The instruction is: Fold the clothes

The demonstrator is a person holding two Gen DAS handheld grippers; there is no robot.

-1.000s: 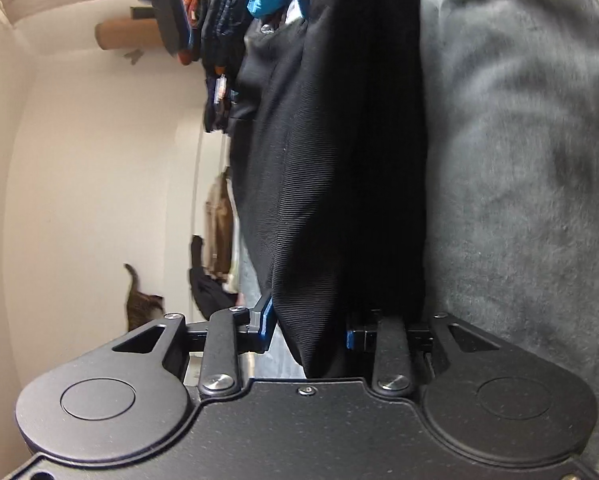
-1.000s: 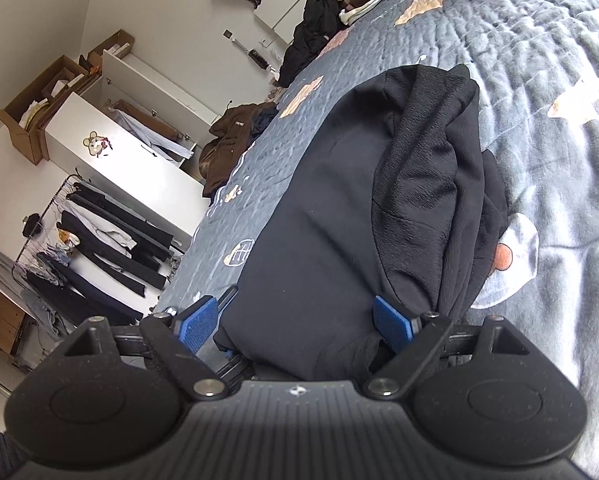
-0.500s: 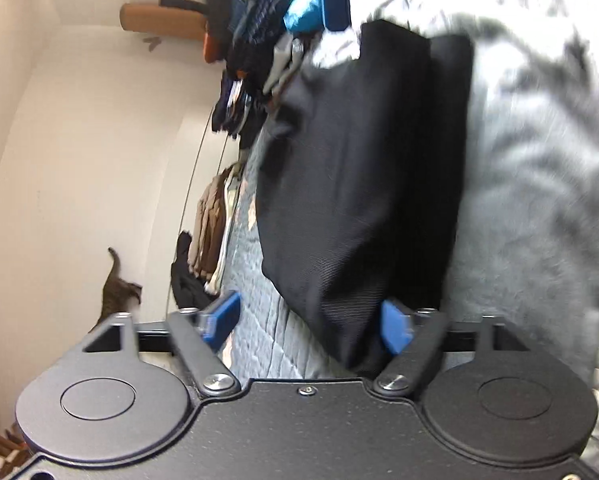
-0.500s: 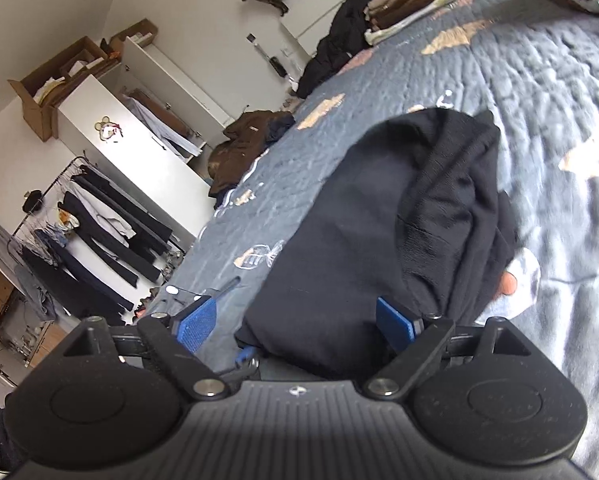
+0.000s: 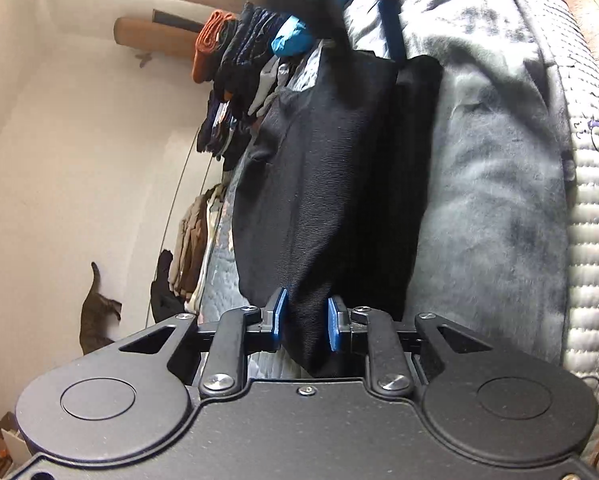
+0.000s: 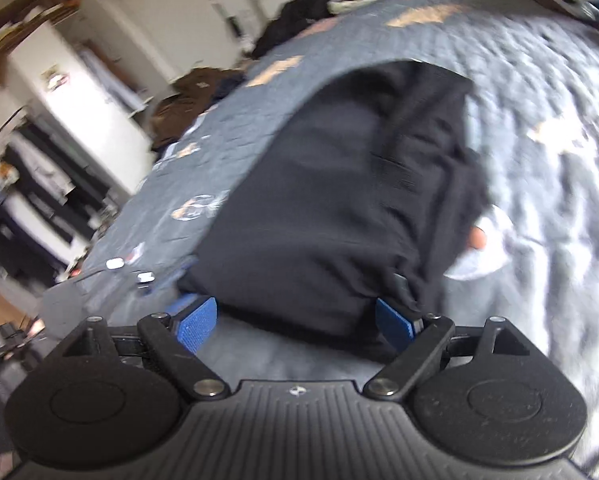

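Currently left gripper (image 5: pixel 305 322) pinches garment (image 5: pixel 319 184) edge; right gripper (image 6: pixel 295 320) spread, garment just ahead. Soft, limp: grip edges.

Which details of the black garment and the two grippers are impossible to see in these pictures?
- Left wrist view: the black garment hides the bedcover below it; its far end is blurred.
- Right wrist view: motion blur; whether the right gripper touches cloth is unclear.
- Left gripper: the pinched edge is cut off by its body.
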